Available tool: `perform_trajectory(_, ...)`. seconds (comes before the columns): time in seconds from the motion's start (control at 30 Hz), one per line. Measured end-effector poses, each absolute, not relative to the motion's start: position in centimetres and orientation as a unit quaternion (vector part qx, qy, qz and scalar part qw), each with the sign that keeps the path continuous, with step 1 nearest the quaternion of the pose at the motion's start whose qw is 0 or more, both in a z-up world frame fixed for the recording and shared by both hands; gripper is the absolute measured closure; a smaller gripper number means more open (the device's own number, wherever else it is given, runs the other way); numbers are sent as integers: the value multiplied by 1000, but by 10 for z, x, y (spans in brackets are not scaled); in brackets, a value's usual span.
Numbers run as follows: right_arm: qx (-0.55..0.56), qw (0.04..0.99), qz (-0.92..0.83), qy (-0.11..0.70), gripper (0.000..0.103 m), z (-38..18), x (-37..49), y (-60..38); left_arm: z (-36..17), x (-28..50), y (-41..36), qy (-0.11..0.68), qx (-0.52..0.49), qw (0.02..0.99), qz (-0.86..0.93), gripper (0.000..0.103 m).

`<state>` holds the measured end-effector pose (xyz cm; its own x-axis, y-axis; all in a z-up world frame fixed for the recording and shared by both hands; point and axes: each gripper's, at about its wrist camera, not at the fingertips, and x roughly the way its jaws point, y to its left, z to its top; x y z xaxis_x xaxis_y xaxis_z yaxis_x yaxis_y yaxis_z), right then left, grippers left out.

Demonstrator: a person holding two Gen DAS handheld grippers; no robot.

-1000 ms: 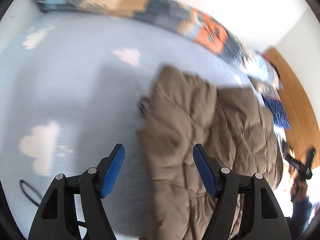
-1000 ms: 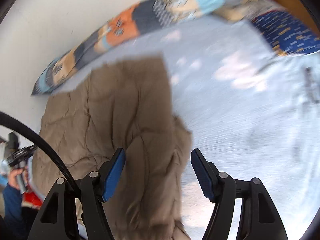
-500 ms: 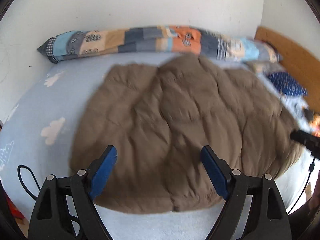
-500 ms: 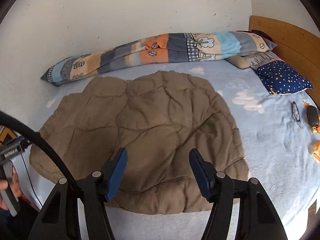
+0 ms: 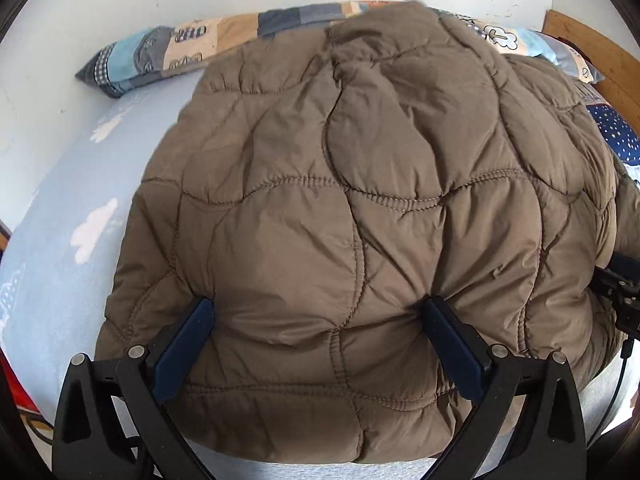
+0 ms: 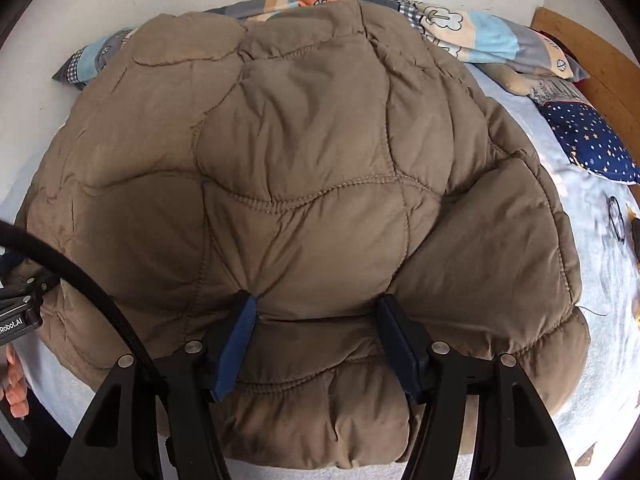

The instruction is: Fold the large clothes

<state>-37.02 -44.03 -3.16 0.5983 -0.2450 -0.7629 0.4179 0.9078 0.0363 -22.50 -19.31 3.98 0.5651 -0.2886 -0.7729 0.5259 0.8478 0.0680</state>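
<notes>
A brown quilted puffer jacket (image 5: 352, 200) lies spread on a light blue bed and fills both views (image 6: 304, 184). My left gripper (image 5: 318, 314) is open, its blue pads pressed down onto the jacket's near edge with padded fabric bulging between them. My right gripper (image 6: 316, 310) is partly open, its fingers also set on the jacket's near edge, with a fold of fabric between them. The jacket's near hem lies under both grippers.
The bed sheet (image 5: 68, 200) has white cloud prints. A long patchwork pillow (image 5: 168, 52) lies against the far wall. A navy starred pillow (image 6: 588, 140) and glasses (image 6: 616, 216) sit right, by a wooden headboard (image 6: 592, 60). The other gripper shows at the edge (image 5: 620, 292).
Both grippers have moved forward and down from above the bed onto the jacket's near edge. The right jaws have narrowed a little around the fabric.
</notes>
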Motion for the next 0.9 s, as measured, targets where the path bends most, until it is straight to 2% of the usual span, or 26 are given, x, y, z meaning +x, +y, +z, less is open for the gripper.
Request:
perform_trajectory(0.3,124,911,-190,344,35,-4,-416,-429,74,-257,-175,332,137,908,-217,0)
perform_trajectory(0.53,120,924,-192,307,30,11,-446,-397,88,-268,-174,304,159,916,-207,0)
perform_trajectory(0.9,117,933,-167,297,26,10,-466,-364,100,-302,-160,273,154,927,-205,0)
